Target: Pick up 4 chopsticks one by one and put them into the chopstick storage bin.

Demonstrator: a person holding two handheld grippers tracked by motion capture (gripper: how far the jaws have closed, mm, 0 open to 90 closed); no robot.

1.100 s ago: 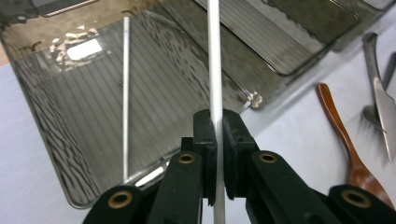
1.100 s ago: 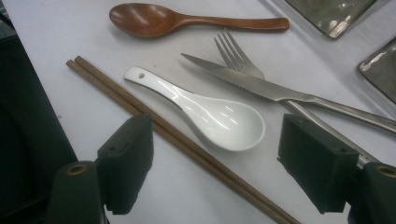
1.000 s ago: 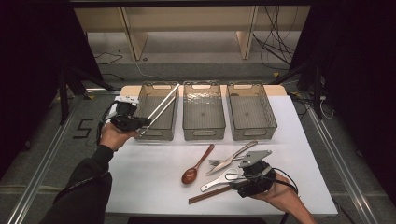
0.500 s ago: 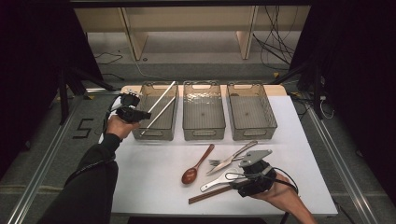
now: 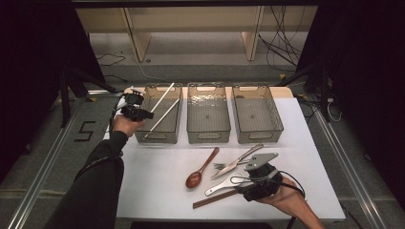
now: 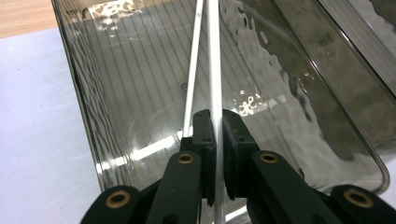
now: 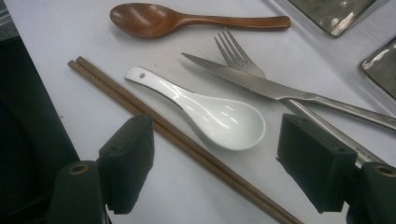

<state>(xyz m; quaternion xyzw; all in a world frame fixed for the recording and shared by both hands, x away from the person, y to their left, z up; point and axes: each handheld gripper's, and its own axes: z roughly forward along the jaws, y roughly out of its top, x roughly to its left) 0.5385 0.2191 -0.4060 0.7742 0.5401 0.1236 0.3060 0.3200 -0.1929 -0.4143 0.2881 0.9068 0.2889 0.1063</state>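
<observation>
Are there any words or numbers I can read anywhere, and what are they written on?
"5" - a big pale number on the dark floor left of the table.
Tiny stamped marks on the fork handle in the right gripper view - too small and blurred to read.
No words on the bins, spoons, knife or chopsticks.

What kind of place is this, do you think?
Probably a lab or workshop set up for recording, not a kitchen: a white table with three clear bins, loose cables on bare floor, and dark surroundings.
</observation>
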